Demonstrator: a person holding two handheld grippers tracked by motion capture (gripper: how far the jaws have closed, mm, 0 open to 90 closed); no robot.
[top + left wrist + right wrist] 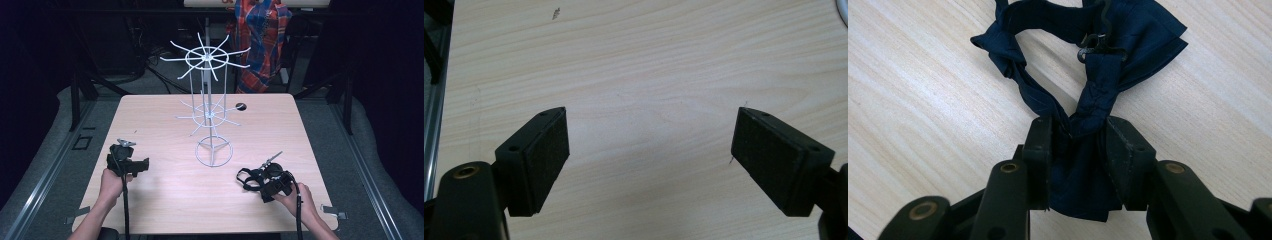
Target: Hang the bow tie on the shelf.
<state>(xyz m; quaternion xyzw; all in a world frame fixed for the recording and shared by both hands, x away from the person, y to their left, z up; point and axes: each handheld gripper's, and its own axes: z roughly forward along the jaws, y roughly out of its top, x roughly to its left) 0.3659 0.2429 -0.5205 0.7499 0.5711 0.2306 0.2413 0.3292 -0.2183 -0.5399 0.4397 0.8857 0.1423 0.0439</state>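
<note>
The table (pixel 165 115) is a light wood-grain top seen from above, with a small dark hole (pixel 240 106) toward 1 o'clock of its centre. A white wire rack (pixel 210 112) stands upright just beyond the table centre, toward 12 o'clock; it has a ring base on the table, a central post, and two tiers of radiating spokes. Behind the table, at 12 o'clock, a plaid cloth (pixel 261 40) hangs in red and blue. The person's left hand (pixel 111 182) enters from 7 o'clock with the forearm angled inward and grips the left gripper (pixel 145 165) from below, at 9 o'clock of the rack base, well apart from it. In the left gripper view its jaws stand wide apart, with bare table between the pads (pixel 549 157). The right hand (pixel 295 197) enters from 5 o'clock and holds the right gripper (pixel 260 184) pointed toward 9 o'clock, low over the table. In the right gripper view its jaws are closed on a dark blue tie (pixel 1083 115), bunched between the pads; the rest of the tie lies looped on the table ahead of the jaws, with a small black clip (pixel 1095 42) on it. In the high view the tie (pixel 248 177) lies at 4 o'clock of the rack base, near it.
</note>
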